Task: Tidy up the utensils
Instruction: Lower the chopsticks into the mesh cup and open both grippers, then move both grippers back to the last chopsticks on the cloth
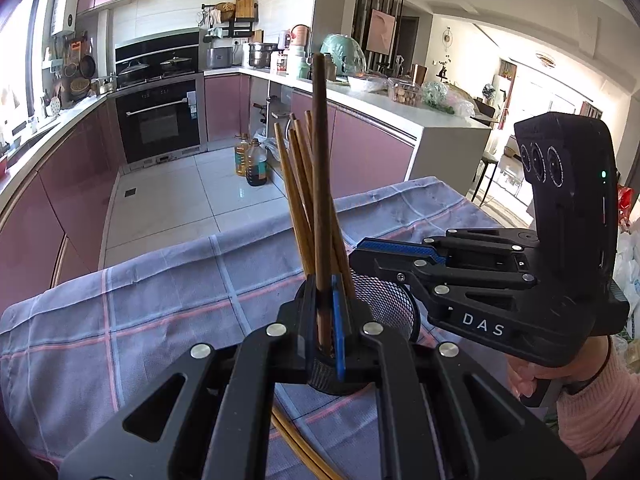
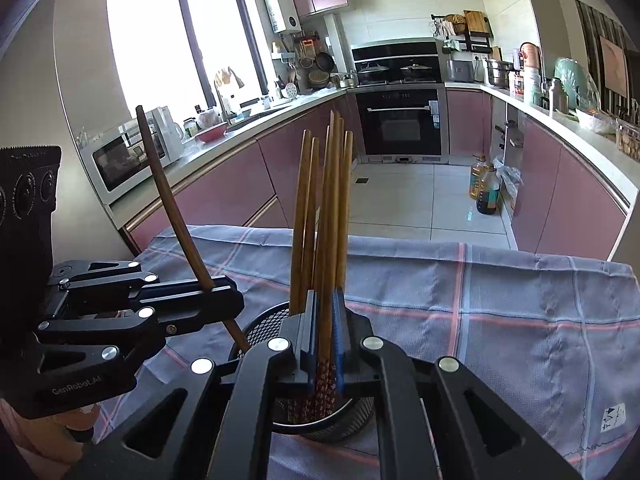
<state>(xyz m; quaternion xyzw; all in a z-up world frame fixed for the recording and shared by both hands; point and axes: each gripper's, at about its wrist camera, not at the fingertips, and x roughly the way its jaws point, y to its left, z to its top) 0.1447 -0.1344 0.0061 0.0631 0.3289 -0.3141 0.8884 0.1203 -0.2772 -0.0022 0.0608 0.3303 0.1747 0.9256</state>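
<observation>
- Holding a single dark brown chopstick (image 1: 320,184), the left hand-held gripper (image 1: 326,328) has its jaws closed on the stick's lower part, near its bottom tip.
- That chopstick's long axis runs nearly upright, leaning slightly; in the right wrist view (image 2: 172,204) it slants up and away to the left from the pinch.
- Its lower tip points down at the black mesh utensil holder (image 2: 260,332) and sits at the holder's left rim; whether it has already passed inside I cannot tell.
- The right hand-held gripper (image 2: 324,336) is closed on a patterned chopstick (image 2: 326,376), which stands upright among the bamboo chopsticks (image 2: 320,208) in the holder.
- The holder sits on the counter, which is draped with a lavender plaid cloth (image 2: 500,312), just below both grippers and well back from the cloth's far edge.
- Both grippers crowd the same opening: the left one comes in from the holder's left side, the right one hangs directly over it, so the right is the nearer.
- More light chopsticks (image 1: 296,448) lie on the cloth at the near edge, beneath the left gripper.
- Judging from this, the coming move depends on keeping each stick's axis vertical over the mouth of the holder, then letting it drop in.
</observation>
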